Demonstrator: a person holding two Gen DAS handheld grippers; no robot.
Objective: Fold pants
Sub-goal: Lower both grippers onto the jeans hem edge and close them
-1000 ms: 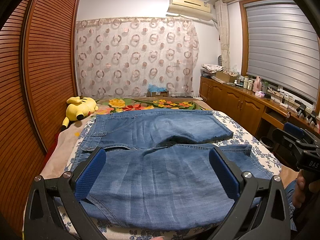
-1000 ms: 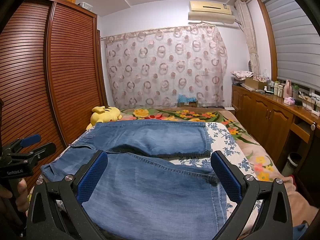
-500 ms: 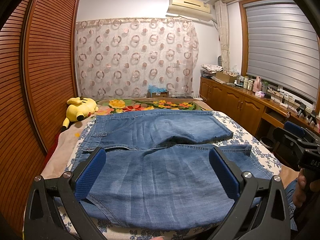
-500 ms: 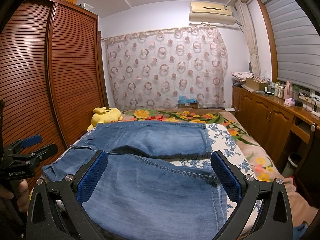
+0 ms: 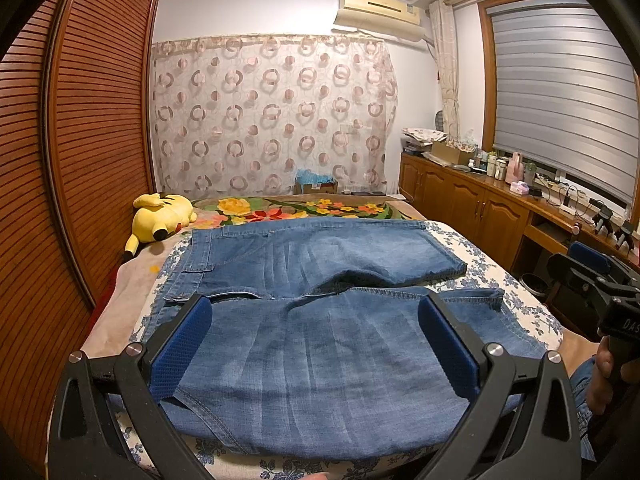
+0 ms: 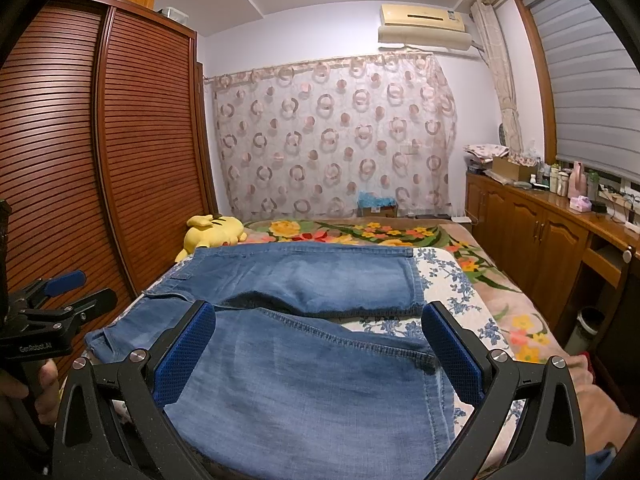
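On the bed (image 5: 120,312) lie the blue jeans (image 5: 320,344), spread flat with both legs side by side, one leg at 12 o'clock of the other. They sit on a white sheet with blue flowers (image 6: 452,284). Nothing is folded yet.

In the left wrist view, the left gripper (image 5: 316,344) hangs above the near leg with its two blue pads (image 5: 180,348) far apart and nothing between them. At 3 o'clock you can see the right gripper (image 5: 600,284) in a hand (image 5: 604,376), with the letters "DAS" on it.

In the right wrist view, the right gripper (image 6: 320,352) is also spread wide over the jeans and grips nothing. At 9 o'clock is the left gripper (image 6: 52,312) in the other hand (image 6: 28,392), and it reads "GenRobot.AI".

One yellow plush toy (image 5: 160,220) lies at 11 o'clock by the brown slatted wardrobe (image 5: 80,140). One flowery blanket (image 5: 300,208) covers the far end of the bed. One curtain with rings (image 5: 272,116) hangs at 12 o'clock, and one air conditioner (image 5: 378,10) sits above it. A wooden cabinet (image 5: 472,208) with small bottles runs along 2 o'clock under a grey window blind (image 5: 560,92). One bin (image 6: 588,320) stands on the floor.
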